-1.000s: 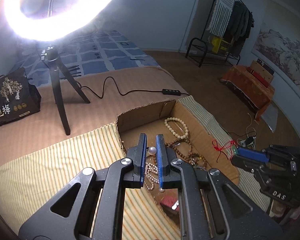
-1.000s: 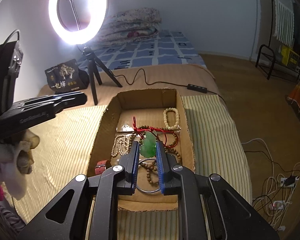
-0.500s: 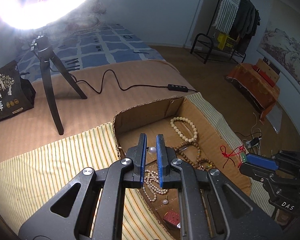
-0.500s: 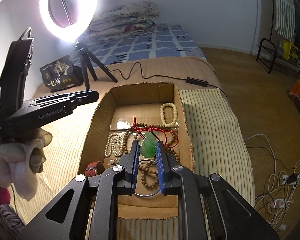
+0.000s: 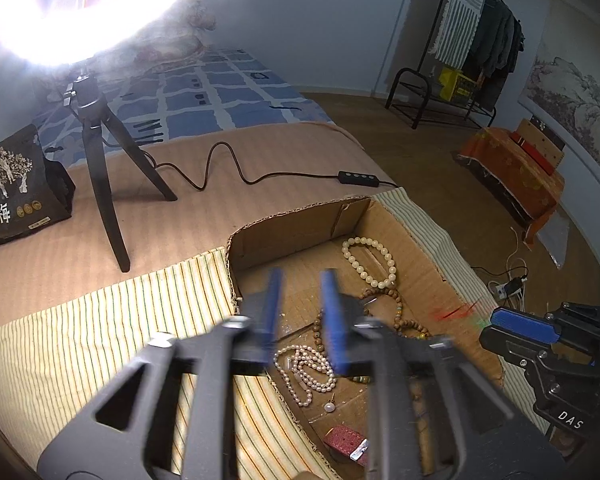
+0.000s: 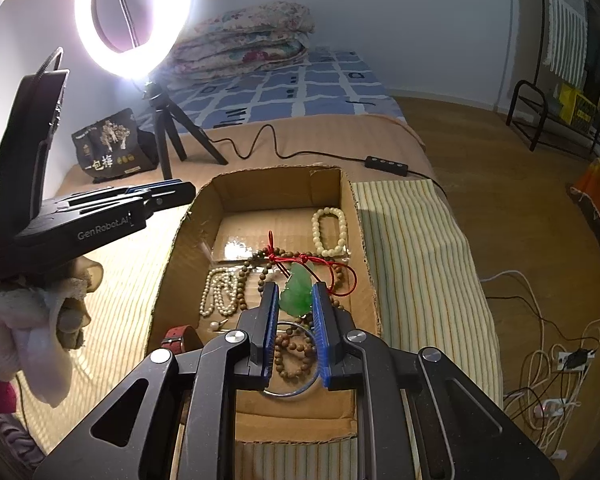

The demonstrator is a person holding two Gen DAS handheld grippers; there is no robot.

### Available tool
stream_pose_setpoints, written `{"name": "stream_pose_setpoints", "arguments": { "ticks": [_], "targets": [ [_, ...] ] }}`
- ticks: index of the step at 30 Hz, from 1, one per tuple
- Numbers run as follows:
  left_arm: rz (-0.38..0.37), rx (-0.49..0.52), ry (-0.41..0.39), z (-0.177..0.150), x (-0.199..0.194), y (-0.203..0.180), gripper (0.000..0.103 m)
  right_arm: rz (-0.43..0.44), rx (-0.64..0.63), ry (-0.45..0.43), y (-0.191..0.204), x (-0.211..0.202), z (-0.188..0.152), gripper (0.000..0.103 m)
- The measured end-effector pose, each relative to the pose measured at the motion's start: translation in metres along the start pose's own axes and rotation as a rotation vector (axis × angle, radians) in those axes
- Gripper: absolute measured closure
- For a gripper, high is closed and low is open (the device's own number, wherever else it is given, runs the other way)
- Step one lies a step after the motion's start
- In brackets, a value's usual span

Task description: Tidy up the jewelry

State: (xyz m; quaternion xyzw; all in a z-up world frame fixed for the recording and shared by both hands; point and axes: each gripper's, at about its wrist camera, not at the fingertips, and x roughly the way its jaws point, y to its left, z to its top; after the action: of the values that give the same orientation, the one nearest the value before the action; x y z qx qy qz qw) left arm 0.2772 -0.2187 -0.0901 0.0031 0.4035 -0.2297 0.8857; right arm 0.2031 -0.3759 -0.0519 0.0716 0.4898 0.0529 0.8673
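A cardboard box (image 6: 362, 232) on a striped cloth holds the jewelry: a cream bead bracelet (image 6: 330, 231), a pearl necklace (image 6: 220, 294), brown wooden bead strands (image 6: 294, 354) and a red watch strap (image 6: 176, 335). My right gripper (image 6: 296, 300) is shut on a green jade pendant (image 6: 298, 292) with a red cord (image 6: 300, 258), held over the box. My left gripper (image 5: 300, 304) is open and empty above the box's left part, blurred by motion. The pearl necklace (image 5: 306, 368) and a loose pearl earring (image 5: 330, 406) lie below it.
A ring light on a black tripod (image 6: 168, 136) stands behind the box with its cable (image 6: 300, 154) across the brown bedspread. A black snack bag (image 6: 108, 148) sits at the back left. Folded quilts (image 6: 244, 40) lie farther back. Floor cables (image 6: 560, 360) lie at the right.
My left gripper has opened and let go of the pearl it held; the pearl piece now lies in the box. My right gripper still holds the pendant, now a little lower over the box.
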Motion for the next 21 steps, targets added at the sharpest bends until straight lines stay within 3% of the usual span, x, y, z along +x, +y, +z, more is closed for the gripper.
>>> {"name": "stream_pose_setpoints", "arguments": {
  "ticks": [3,5,9,13,21],
  "targets": [
    [0.004,0.002,-0.015,0.0,-0.005,-0.001,0.062,-0.014,-0.004,-0.002,0.0,-0.001,0.0,0.08],
    [0.008,0.005,-0.019,0.001,-0.008,-0.002,0.062,-0.023,-0.003,-0.009,0.001,-0.003,0.0,0.066],
    [0.011,0.013,-0.027,0.002,-0.015,-0.005,0.062,-0.046,-0.01,-0.024,0.002,-0.007,0.0,0.063],
    [0.016,0.025,-0.037,0.003,-0.025,-0.008,0.062,-0.064,-0.012,-0.043,0.004,-0.015,-0.001,0.05],
    [0.028,0.038,-0.072,0.002,-0.054,-0.013,0.062,-0.083,-0.034,-0.076,0.01,-0.033,-0.003,0.05]
  ]
}}
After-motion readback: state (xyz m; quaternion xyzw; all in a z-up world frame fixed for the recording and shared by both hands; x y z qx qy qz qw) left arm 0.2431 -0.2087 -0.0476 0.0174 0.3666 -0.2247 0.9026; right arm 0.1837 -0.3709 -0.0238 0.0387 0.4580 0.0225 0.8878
